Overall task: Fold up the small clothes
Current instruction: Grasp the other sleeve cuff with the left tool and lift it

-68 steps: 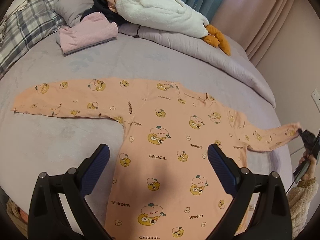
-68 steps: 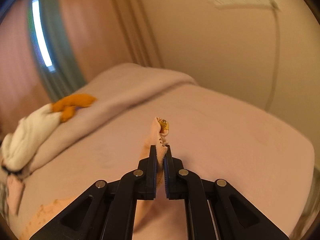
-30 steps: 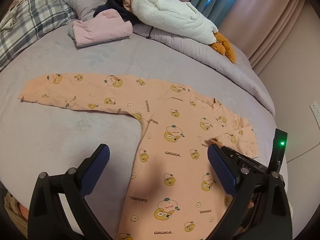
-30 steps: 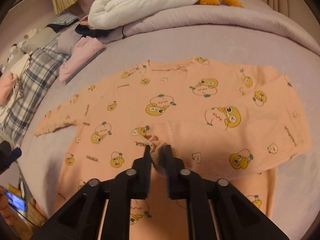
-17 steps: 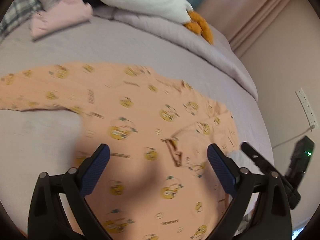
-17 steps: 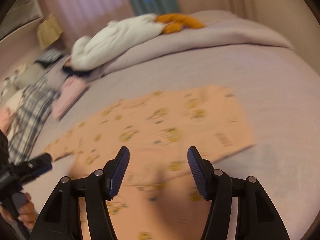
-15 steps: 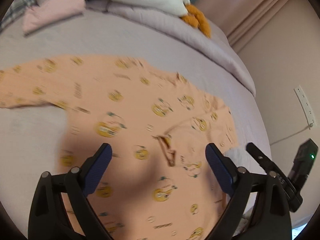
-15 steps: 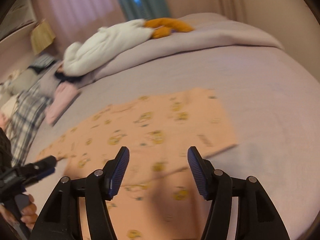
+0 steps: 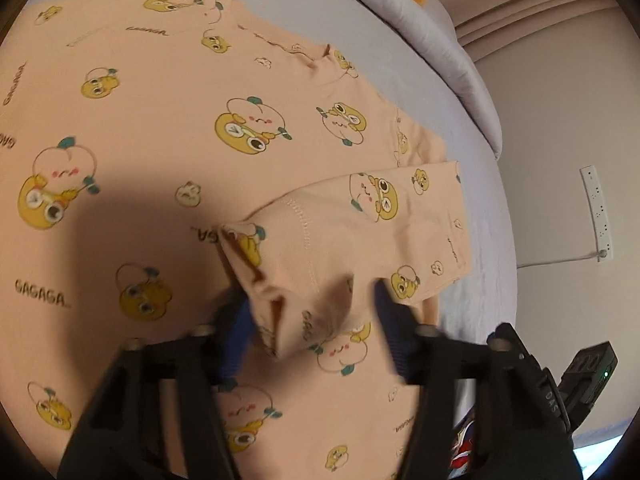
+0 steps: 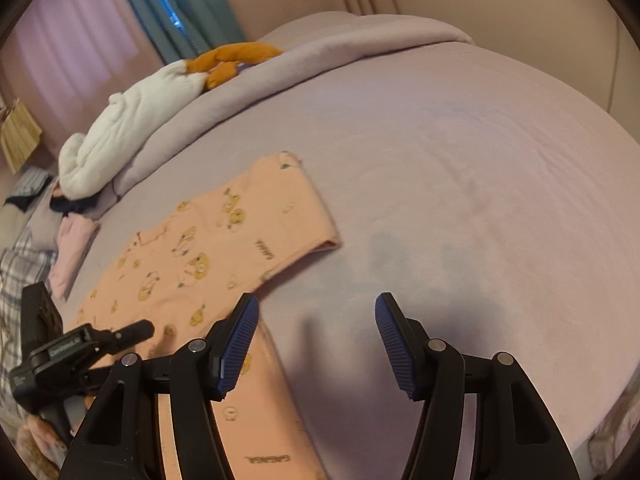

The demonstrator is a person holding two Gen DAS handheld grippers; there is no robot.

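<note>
A peach child's garment [image 9: 160, 128] printed with cartoon fruit lies flat on the lilac bed. Its right sleeve [image 9: 360, 224] is folded inward across the chest. My left gripper [image 9: 312, 320] is low over the sleeve's cuff end, its jaws still apart, with the bunched cuff between the blue pads. My right gripper [image 10: 316, 340] is open and empty above bare bedsheet, to the right of the garment [image 10: 224, 248]. The left gripper [image 10: 80, 344] shows at the left of the right wrist view.
A white and orange plush goose [image 10: 152, 96] lies on a rolled lilac duvet [image 10: 320, 60] at the far side. Folded pink clothes [image 10: 72, 248] and a plaid pillow [image 10: 16, 280] sit far left. A wall socket strip [image 9: 596, 212] is beside the bed [image 10: 480, 200].
The right gripper folded the sleeve across the chest, let it go and drew back to the right. The left gripper dropped down and closed in around the sleeve's cuff end.
</note>
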